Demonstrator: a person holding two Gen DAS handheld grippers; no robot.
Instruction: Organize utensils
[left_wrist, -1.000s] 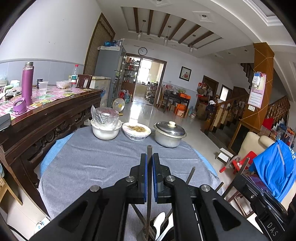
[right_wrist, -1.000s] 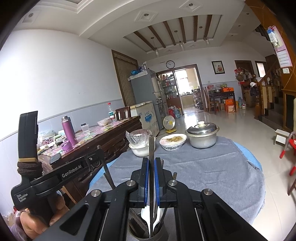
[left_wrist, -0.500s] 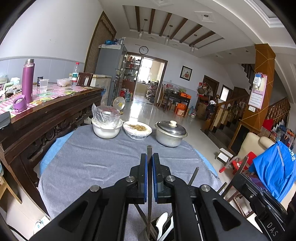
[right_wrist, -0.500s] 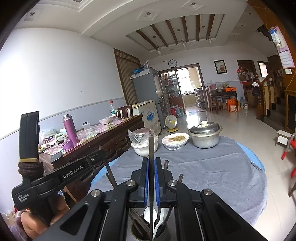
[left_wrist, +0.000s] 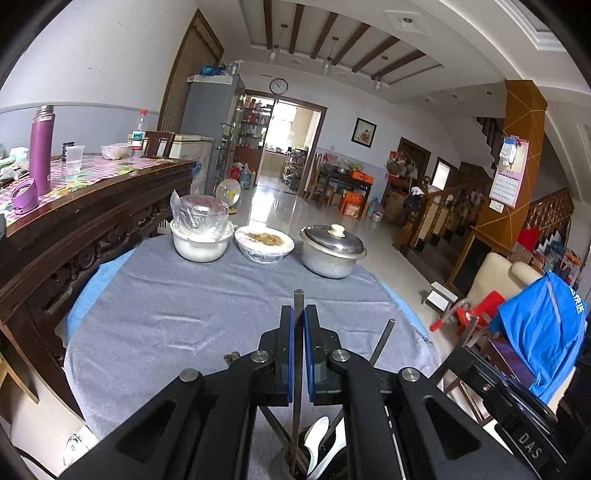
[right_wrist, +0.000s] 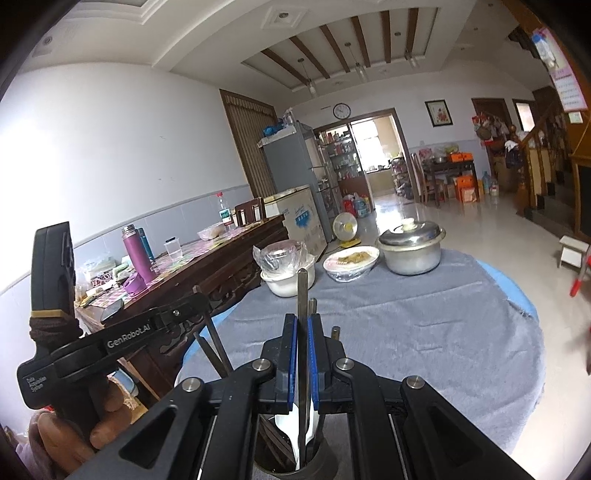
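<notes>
Two handheld grippers over a round table w/ grey cloth (left_wrist: 177, 317), both poised above a utensil holder (right_wrist: 295, 463) at 6 o'clock in each wrist view.

Left gripper (left_wrist: 299, 354): blue-padded jaws pinched onto a thin metal stick (left_wrist: 298, 301), probably a chopstick, held upright. Its top pokes out toward 12 o'clock; its lower end runs down into the holder, next to a white spoon (left_wrist: 317, 437). Upright grip likely so the stick slides straight in or out w/o snagging the others.

Right gripper (right_wrist: 303, 354): jaws likewise clamped on another upright metal chopstick (right_wrist: 302, 291), tip at 12 o'clock, lower end inside the holder beside a white spoon (right_wrist: 295, 424). More metal sticks lean out of the holder at approx 10 and 1 o'clock.

In the right view the left gripper's black handle and the person's left hand (right_wrist: 74, 424) sit at 8 o'clock, close by, since both tools share one holder.

Far table edge, 12 o'clock: white bowl w/ plastic wrap (left_wrist: 201, 240), foil-lined food dish (left_wrist: 264, 242), lidded metal pot (left_wrist: 332, 249), kept well apart from the work area.

Can't tell whether sticks are going in or coming out.
</notes>
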